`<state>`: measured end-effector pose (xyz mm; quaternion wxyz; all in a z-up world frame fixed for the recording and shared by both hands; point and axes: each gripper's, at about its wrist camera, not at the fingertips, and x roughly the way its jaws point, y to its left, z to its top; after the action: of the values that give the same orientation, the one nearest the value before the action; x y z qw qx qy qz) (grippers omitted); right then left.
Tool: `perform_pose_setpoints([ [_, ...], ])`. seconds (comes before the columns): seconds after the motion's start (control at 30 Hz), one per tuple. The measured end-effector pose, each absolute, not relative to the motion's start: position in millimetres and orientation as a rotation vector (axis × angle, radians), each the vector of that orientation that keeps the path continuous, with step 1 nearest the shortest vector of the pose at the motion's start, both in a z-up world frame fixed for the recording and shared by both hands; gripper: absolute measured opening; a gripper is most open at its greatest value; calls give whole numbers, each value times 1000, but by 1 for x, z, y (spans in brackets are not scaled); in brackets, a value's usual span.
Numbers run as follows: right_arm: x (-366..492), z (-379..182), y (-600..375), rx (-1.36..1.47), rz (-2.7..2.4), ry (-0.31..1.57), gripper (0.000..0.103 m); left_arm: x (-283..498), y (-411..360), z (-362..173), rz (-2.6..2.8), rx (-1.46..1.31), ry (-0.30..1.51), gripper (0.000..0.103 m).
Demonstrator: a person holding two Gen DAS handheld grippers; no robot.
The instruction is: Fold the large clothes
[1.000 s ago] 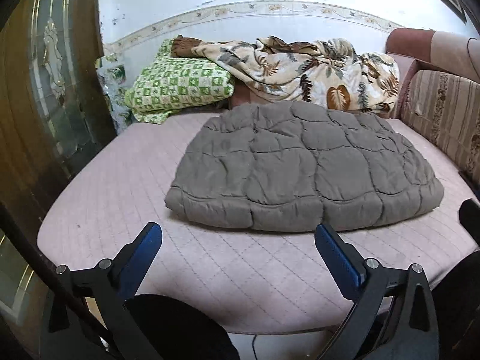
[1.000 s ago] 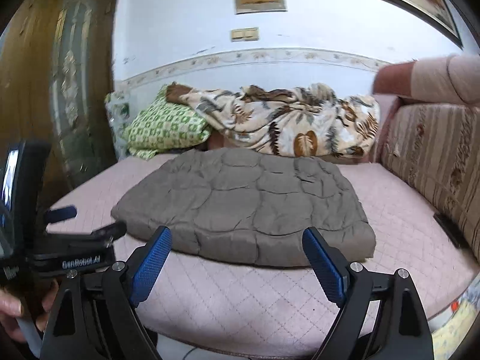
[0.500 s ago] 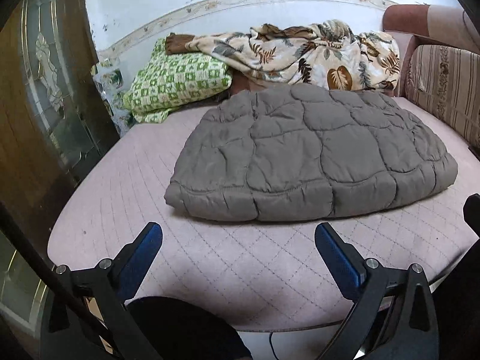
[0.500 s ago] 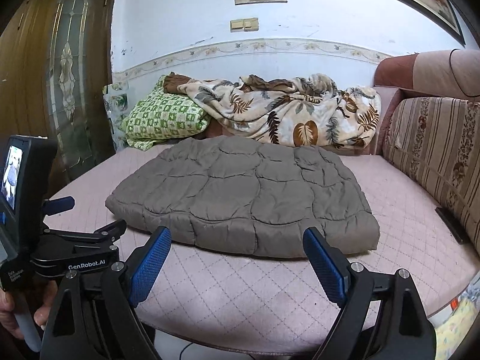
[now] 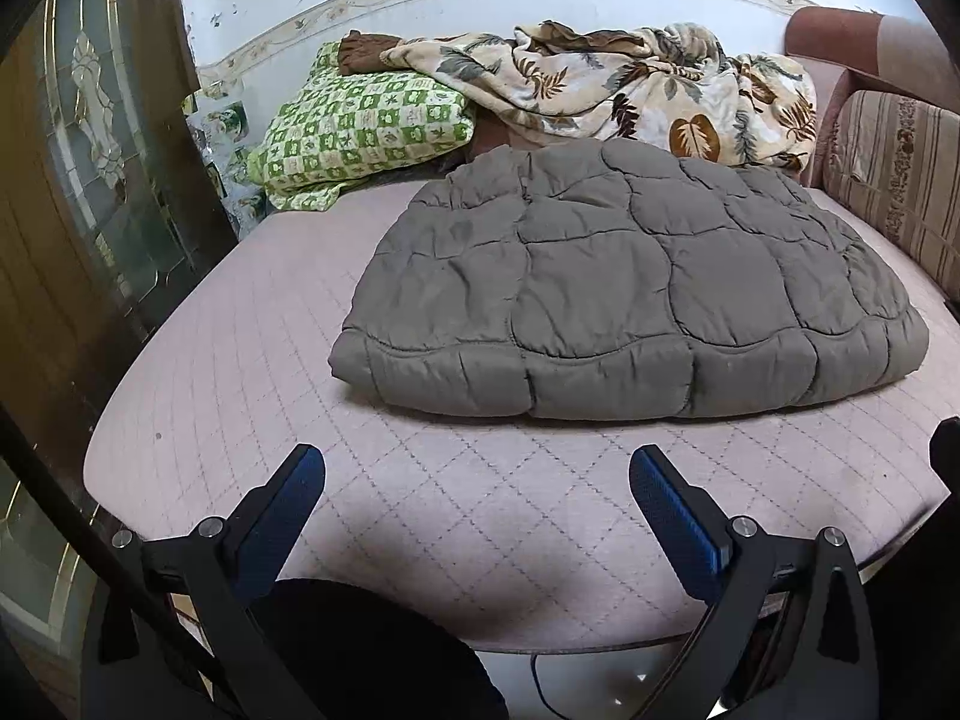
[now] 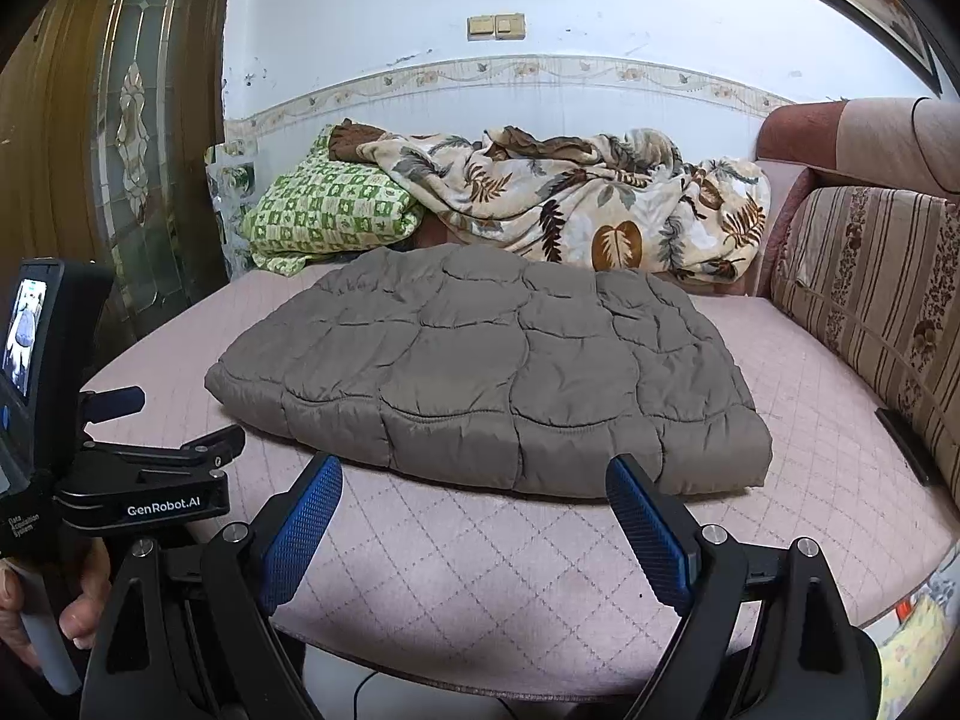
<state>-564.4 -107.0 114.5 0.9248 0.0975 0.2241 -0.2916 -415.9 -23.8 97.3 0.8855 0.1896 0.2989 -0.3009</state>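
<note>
A grey-brown quilted padded garment [image 5: 624, 288] lies folded flat in a thick rectangle on the pink quilted mattress [image 5: 468, 498]; it also shows in the right wrist view [image 6: 498, 372]. My left gripper [image 5: 477, 468] is open and empty, above the mattress in front of the garment's near edge. My right gripper [image 6: 474, 477] is open and empty, close to the garment's near edge. The left gripper's body [image 6: 144, 480] shows at the left of the right wrist view, held by a hand.
A green checked pillow [image 5: 360, 126] and a leaf-print blanket [image 5: 630, 84] lie along the back wall. A striped sofa back [image 6: 876, 288] runs along the right. A wooden door with glass [image 6: 126, 150] stands at left. The mattress front edge [image 6: 540, 684] is just below the grippers.
Both grippers have moved forward and slightly down toward the garment, which now looks larger. Both stay open. The garment has not moved.
</note>
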Motion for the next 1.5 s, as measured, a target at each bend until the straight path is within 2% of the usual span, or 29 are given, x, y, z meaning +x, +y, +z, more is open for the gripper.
perform_pose_setpoints([
  [1.5,-567,107,-113,211,-612,477,92,-424,-27,97,-621,432,578,102],
])
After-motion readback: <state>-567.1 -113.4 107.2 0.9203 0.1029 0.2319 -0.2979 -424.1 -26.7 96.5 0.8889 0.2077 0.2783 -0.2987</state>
